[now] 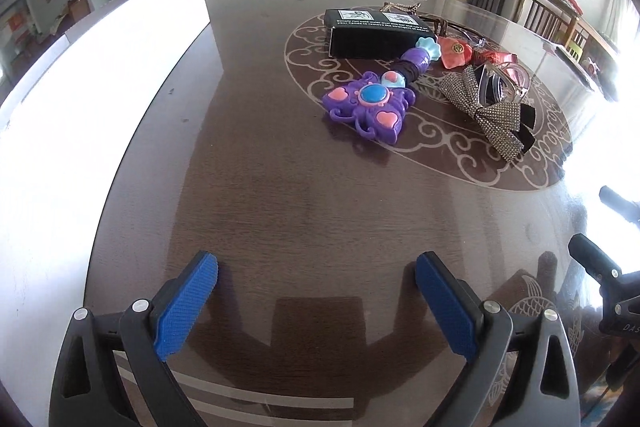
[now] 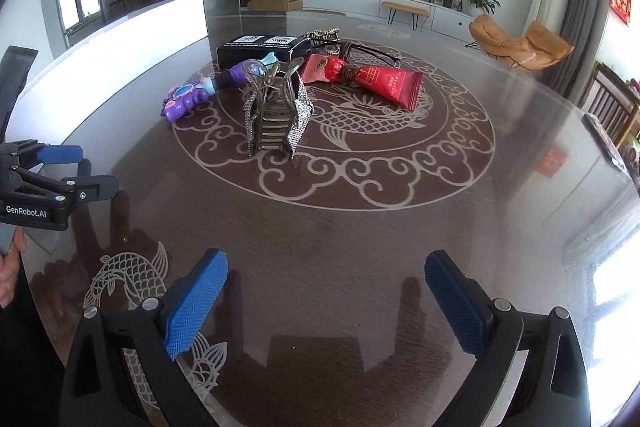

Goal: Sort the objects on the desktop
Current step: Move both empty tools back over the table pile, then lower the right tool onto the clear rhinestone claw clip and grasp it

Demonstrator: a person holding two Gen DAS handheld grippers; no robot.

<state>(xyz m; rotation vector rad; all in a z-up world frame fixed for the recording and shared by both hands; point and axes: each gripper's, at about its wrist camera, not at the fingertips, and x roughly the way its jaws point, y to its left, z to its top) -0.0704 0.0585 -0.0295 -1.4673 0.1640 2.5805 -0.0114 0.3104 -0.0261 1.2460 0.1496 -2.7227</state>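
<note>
A pile of objects lies mid-table: a purple butterfly toy wand (image 1: 370, 107) (image 2: 188, 99), a black box (image 1: 376, 35) (image 2: 260, 49), a rhinestone bow hair claw (image 1: 492, 103) (image 2: 276, 115), red snack packets (image 1: 456, 53) (image 2: 384, 83) and eyeglasses (image 2: 360, 49). My left gripper (image 1: 316, 275) is open and empty over bare table, well short of the toy; it also shows in the right wrist view (image 2: 70, 167). My right gripper (image 2: 326, 279) is open and empty, short of the hair claw; part of it shows in the left wrist view (image 1: 600, 263).
A white bin wall (image 1: 100, 67) (image 2: 132, 39) stands along the left side of the glossy brown table (image 1: 280, 187). Chairs (image 2: 612, 103) stand at the right edge. A living room lies beyond.
</note>
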